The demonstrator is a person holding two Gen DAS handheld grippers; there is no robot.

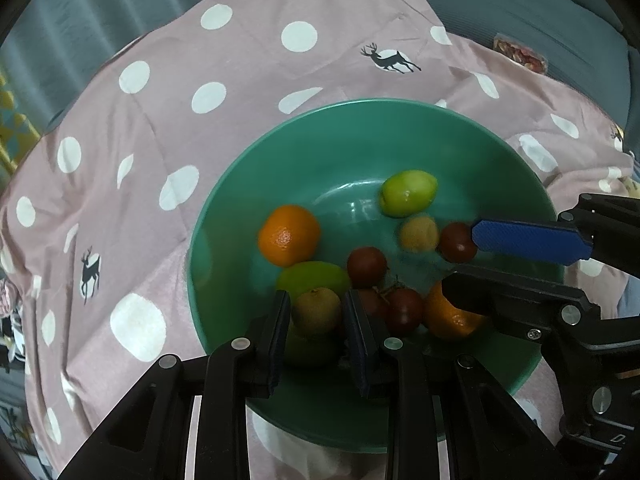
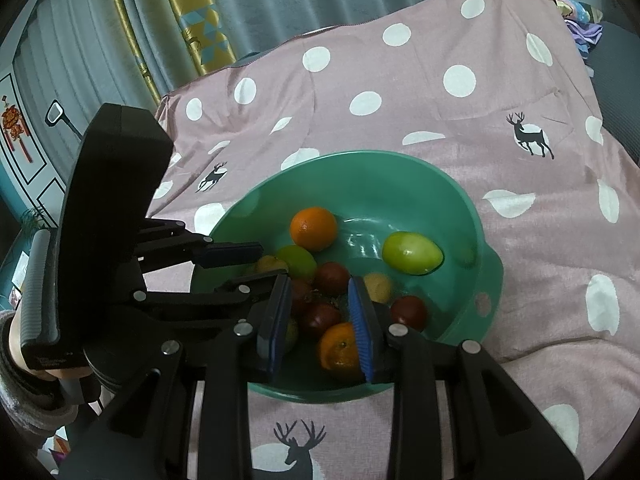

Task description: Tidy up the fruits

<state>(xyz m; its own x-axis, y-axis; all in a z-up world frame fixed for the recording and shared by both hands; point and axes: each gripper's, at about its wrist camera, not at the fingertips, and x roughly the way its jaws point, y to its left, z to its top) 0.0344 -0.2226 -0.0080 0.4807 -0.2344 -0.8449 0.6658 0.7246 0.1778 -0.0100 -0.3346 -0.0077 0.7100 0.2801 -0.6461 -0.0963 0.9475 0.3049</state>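
Two oranges, green, red and yellowish fruits: all in green bowl on dotted pink cloth. Left gripper: pinching small yellow-brown fruit. Right gripper: narrowed above near orange, contact unclear.
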